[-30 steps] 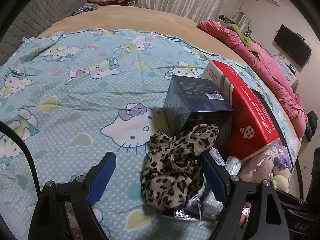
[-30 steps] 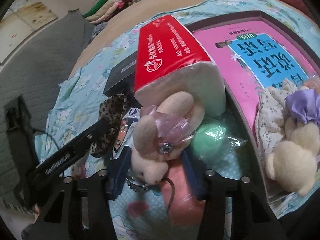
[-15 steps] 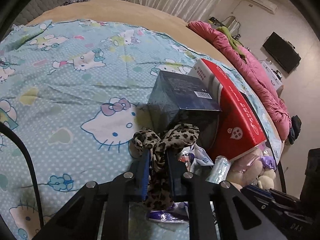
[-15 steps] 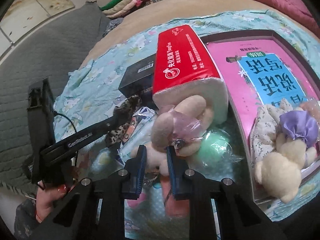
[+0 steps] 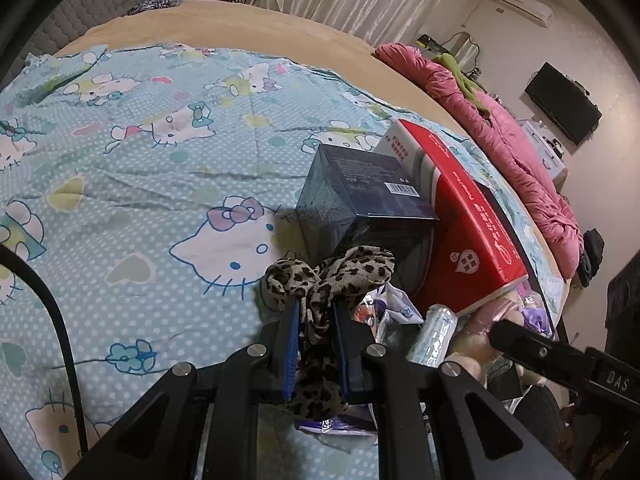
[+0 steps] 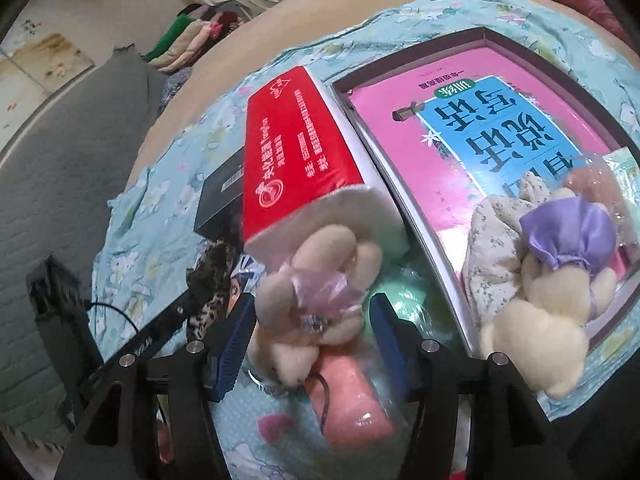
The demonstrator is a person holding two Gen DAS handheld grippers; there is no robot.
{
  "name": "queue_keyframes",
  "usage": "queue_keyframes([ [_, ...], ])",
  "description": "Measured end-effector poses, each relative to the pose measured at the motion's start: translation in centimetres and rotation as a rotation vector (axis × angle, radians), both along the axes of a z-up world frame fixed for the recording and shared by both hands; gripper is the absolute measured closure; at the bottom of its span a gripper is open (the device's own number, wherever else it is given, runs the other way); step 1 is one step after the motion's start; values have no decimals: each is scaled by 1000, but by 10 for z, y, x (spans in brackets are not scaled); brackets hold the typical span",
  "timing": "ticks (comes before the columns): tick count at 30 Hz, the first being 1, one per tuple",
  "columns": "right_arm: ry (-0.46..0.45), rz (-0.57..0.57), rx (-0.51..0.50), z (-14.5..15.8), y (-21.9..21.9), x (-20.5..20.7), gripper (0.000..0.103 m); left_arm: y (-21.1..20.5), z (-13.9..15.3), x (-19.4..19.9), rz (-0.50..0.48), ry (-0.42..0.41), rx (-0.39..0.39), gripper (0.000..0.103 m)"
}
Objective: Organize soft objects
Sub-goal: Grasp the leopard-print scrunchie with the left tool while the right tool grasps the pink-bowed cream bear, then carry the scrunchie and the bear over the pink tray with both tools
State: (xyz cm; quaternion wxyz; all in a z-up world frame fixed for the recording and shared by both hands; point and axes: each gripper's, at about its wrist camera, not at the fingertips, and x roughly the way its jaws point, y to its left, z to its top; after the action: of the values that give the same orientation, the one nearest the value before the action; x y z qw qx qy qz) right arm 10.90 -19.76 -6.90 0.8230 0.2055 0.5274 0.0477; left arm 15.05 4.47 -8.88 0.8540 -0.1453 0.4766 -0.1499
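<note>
A leopard-print cloth [image 5: 332, 276] lies bunched on the blue cartoon-cat sheet [image 5: 140, 168], and my left gripper [image 5: 314, 320] is shut on its middle. The same cloth [image 6: 212, 280] shows in the right wrist view, at the tip of the left gripper's arm. A beige plush bunny [image 6: 316, 280] with a pink bow lies against the red tissue pack [image 6: 296, 152]. My right gripper [image 6: 312, 308] straddles it with its jaws opening, the blue pads [image 6: 240, 332] standing off its sides. A second plush [image 6: 552, 312] with a purple bow rests in the dark-rimmed tray [image 6: 404, 54].
A dark blue box [image 5: 360, 200] stands beside the red tissue pack [image 5: 468, 232]. A pink book [image 6: 500, 120] fills the tray. A green ball in plastic [image 6: 400, 292] and a pink wrapped item [image 6: 352, 400] lie near the bunny. A pink quilt [image 5: 500, 128] lines the bed's far edge.
My left gripper closed on the leopard cloth and has kept its hold. My right gripper pinched shut at the bunny, then spread its jaws wide again around it.
</note>
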Motion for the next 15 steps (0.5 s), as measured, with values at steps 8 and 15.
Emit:
queue_keyframes([
  [8,-67,98,-187,-9,20,12,54,-3,5,-5,-3,-15,15,87],
  [15,-132,179,-158,5,11,0,72,-5,18,-17,8,-49,26,87],
])
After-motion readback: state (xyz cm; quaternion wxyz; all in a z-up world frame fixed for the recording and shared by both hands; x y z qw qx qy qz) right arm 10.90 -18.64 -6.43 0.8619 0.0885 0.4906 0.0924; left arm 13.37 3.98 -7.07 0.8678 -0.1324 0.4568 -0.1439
